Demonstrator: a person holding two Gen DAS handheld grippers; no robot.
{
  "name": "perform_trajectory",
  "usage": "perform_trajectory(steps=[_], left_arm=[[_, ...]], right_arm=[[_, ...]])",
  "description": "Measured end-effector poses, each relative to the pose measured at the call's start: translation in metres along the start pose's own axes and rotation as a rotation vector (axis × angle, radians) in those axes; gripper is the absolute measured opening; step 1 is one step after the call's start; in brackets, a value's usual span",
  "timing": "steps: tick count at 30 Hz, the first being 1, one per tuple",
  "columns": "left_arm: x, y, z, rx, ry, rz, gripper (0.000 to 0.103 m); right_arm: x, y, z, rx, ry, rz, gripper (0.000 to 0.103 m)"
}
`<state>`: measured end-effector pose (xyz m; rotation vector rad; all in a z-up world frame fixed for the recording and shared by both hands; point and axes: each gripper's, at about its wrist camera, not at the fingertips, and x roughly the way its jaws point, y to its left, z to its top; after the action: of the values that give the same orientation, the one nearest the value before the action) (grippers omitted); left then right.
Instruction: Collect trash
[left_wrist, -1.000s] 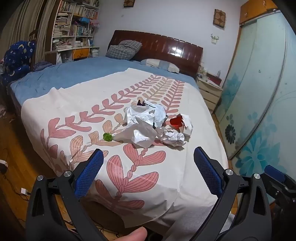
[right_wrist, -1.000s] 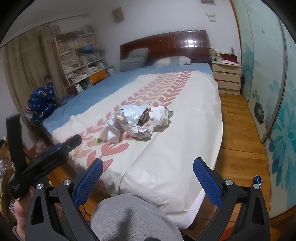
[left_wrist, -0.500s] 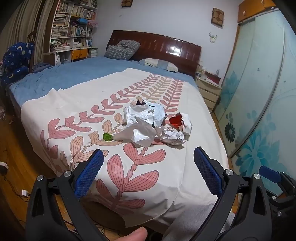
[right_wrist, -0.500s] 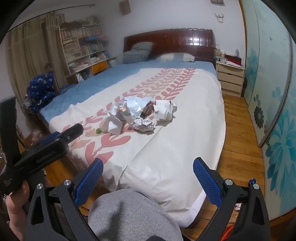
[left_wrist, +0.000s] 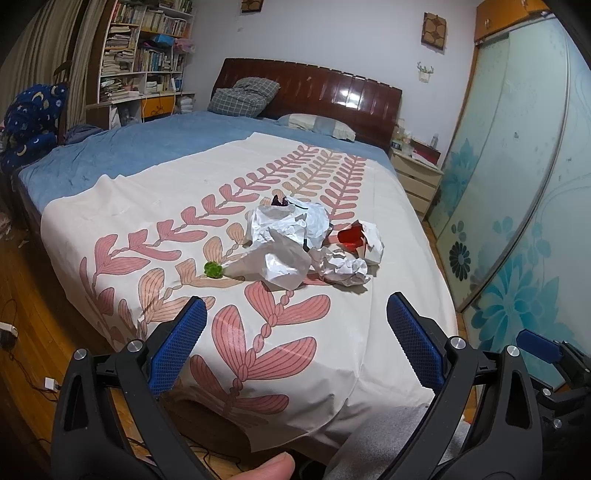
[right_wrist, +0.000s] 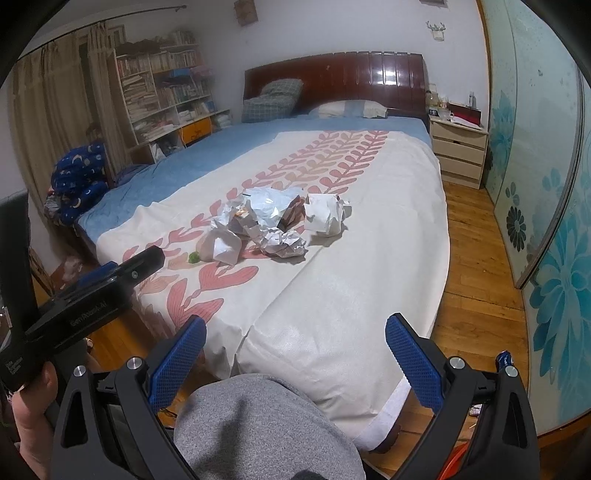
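Crumpled white paper (left_wrist: 280, 258), matt and creased, on matt woven cloth bedspread (left_wrist: 147, 206). Headboard (left_wrist: 332, 96) glossy dark wood. Floor (right_wrist: 476, 258) varnished wood planks. Wardrobe doors (left_wrist: 517, 184) frosted glass. Gripper pads (left_wrist: 177, 343) textured blue rubber.

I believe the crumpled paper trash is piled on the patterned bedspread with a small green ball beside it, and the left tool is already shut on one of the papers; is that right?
Not quite. The crumpled paper trash does lie on the patterned bedspread with the small green ball beside it, but the left tool is open and holds nothing, short of the pile. The left wrist view shows this.
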<state>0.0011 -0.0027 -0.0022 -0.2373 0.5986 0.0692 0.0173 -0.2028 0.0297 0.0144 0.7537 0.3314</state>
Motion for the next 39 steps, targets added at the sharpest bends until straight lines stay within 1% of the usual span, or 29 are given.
perform_trajectory(steps=[3, 18, 39], left_arm=[[0.0029, 0.0002, -0.0008, -0.005, 0.010, 0.000, 0.097], [0.0032, -0.0045, -0.0022, 0.012, 0.016, 0.005, 0.097], [0.0042, -0.0018, -0.0019, 0.011, 0.017, 0.010, 0.097]], right_arm=[[0.0024, 0.0004, -0.0013, 0.004, 0.005, 0.005, 0.096], [0.0032, -0.0003, -0.0030, 0.005, 0.016, 0.010, 0.096], [0.0050, 0.0010, -0.0037, 0.011, 0.032, 0.009, 0.096]])
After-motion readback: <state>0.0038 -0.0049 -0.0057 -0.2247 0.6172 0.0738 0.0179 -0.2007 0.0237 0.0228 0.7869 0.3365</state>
